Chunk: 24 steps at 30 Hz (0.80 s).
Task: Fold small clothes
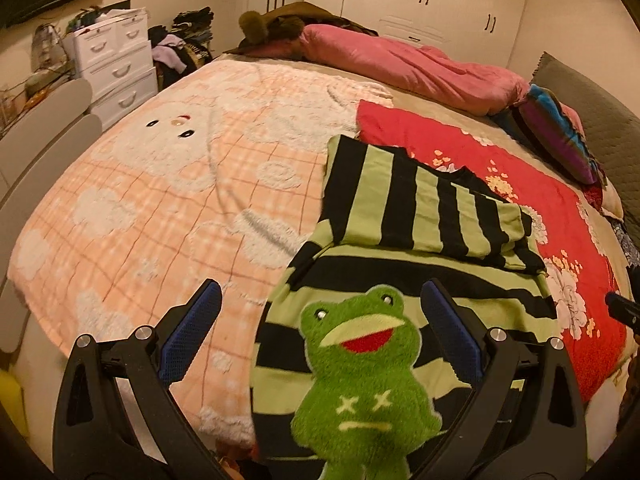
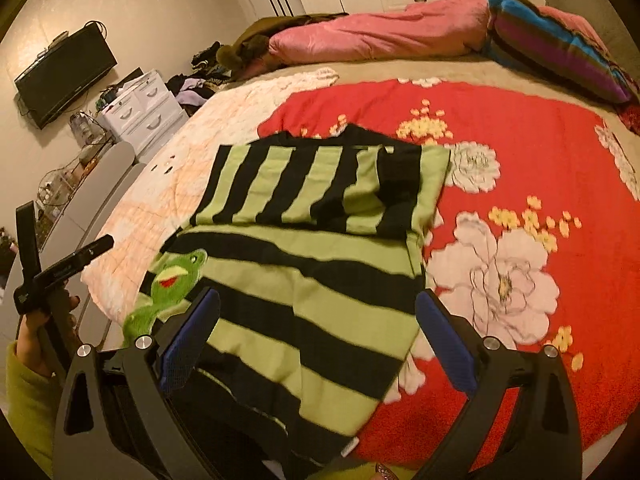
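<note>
A small green-and-black striped sweater [image 1: 404,264] [image 2: 316,272] lies on the bed, its upper part folded down over the body. A plush green frog patch [image 1: 360,372] [image 2: 168,280] sits on its front. My left gripper [image 1: 320,312] hovers open over the frog end, blue pads [image 1: 188,336] spread wide, nothing between them. My right gripper [image 2: 318,312] is open above the sweater's lower body, empty too. In the right wrist view the left gripper's fingers [image 2: 86,254] show at far left, held by a hand [image 2: 36,328].
The sweater rests across a peach plaid blanket [image 1: 160,200] and a red floral blanket [image 2: 520,160]. A pink duvet [image 1: 400,60] and a striped pillow [image 2: 560,48] lie at the far side. White drawers [image 1: 116,64] stand left of the bed.
</note>
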Motion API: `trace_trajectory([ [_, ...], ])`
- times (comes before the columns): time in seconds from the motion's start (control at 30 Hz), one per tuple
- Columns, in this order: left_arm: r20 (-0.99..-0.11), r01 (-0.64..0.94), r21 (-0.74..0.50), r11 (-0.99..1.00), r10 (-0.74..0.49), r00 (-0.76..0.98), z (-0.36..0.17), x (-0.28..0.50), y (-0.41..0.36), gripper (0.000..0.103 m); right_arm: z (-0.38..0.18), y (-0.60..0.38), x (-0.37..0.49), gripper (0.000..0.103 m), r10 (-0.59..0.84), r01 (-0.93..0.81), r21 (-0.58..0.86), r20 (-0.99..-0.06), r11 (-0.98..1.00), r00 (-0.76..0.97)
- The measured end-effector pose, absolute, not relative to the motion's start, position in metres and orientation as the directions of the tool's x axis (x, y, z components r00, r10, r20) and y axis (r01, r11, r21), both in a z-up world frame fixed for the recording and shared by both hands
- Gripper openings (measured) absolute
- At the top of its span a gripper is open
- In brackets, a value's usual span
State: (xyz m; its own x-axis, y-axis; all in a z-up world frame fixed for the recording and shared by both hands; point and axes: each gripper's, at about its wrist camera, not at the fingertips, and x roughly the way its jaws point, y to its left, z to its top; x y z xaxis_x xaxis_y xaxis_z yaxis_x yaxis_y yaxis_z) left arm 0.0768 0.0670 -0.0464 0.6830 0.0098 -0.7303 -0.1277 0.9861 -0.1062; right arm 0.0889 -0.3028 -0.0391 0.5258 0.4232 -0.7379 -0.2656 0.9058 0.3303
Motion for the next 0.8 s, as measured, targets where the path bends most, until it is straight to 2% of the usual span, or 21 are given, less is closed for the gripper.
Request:
trace_trajectory([
  [0.3, -0.763, -0.172, -0.101, 0.98, 0.035, 0.645, -0.056, 0.058, 0.079, 0.094, -0.058, -0.302, 0.063, 0.098, 0.393, -0.267, 0.297, -0.792, 0.917, 0.467],
  [0.53, -0.79, -0.196, -0.09, 0.976, 0.05, 0.611, -0.065, 0.05, 0.089, 0.094, -0.093, -0.288, 0.046, 0.098, 0.37, -0.26, 0.291, -0.863, 0.921, 0.345],
  [0.8, -0.83, -0.242, -0.111, 0.964, 0.044, 0.556, -0.082, 0.043, 0.106, 0.094, -0.109, -0.274, 0.038, 0.098, 0.367, -0.271, 0.295, -0.889, 0.916, 0.274],
])
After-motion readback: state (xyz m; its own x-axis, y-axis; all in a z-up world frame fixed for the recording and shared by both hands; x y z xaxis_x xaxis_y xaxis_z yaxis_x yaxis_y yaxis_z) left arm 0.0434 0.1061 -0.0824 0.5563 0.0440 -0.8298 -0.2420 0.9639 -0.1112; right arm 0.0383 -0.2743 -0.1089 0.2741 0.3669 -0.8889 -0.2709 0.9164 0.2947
